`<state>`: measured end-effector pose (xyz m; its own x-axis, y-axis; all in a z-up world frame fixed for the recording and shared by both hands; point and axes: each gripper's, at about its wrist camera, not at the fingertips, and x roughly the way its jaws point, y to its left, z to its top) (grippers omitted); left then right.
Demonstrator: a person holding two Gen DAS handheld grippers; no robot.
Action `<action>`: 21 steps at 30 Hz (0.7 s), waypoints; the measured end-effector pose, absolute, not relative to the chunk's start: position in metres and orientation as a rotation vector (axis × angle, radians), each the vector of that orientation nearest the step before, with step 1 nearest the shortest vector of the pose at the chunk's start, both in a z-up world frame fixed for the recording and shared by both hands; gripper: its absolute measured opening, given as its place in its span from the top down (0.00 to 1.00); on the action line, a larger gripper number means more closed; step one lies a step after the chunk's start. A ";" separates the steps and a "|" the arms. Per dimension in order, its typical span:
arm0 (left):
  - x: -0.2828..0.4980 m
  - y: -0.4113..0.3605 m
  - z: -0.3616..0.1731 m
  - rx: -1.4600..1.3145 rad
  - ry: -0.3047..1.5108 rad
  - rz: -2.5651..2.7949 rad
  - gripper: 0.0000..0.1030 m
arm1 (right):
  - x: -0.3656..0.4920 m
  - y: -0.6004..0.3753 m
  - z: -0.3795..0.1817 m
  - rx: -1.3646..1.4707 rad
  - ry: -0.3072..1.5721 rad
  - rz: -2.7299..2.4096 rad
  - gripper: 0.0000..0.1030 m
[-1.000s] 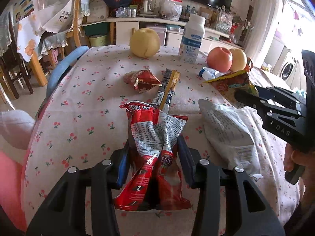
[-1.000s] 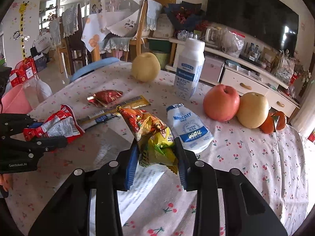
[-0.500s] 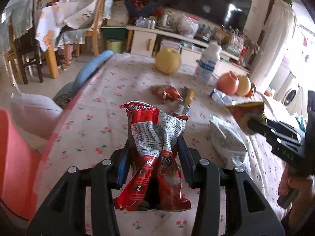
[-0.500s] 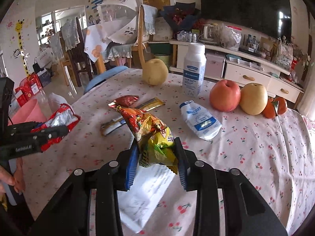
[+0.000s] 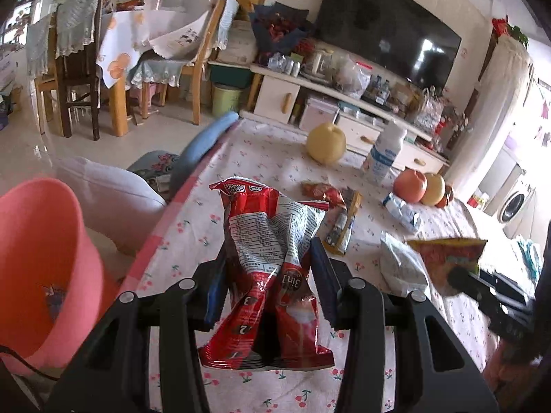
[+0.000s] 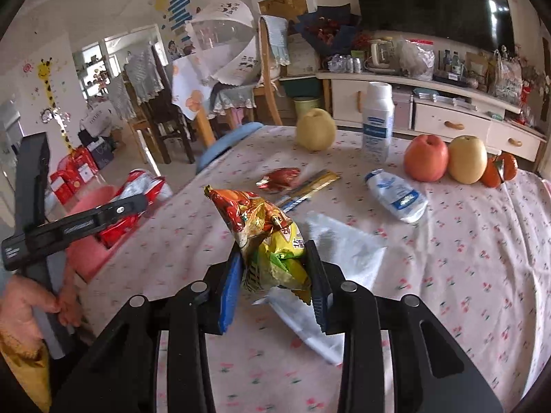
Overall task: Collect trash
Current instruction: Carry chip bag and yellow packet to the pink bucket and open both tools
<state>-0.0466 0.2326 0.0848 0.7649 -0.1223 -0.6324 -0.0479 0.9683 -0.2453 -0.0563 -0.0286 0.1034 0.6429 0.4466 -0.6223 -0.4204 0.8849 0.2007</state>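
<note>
Two wrappers held: red packet [image 5: 272,261] clamped in left gripper [image 5: 267,287] beside pink bin [image 5: 41,261]; yellow packet [image 6: 272,241] clamped in right gripper [image 6: 273,287] above table [image 6: 465,241]

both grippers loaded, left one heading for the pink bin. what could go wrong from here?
1. The left gripper pinches the crumpled red wrapper only at mid-height; the pink bin sits beside the table edge, so an early release likely drops it on the floor.
2. The right gripper holds the yellow snack bag just above the white bag; swinging across could drag it.
</note>
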 end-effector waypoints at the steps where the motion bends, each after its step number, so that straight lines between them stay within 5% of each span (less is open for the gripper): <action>1: -0.047 0.235 0.086 -0.259 0.695 -0.039 0.55 | -0.061 -0.024 0.107 0.043 0.716 0.505 0.64; 21: -0.102 0.393 0.124 -0.463 0.525 0.274 0.55 | -0.100 0.169 0.161 -0.031 0.670 0.859 0.64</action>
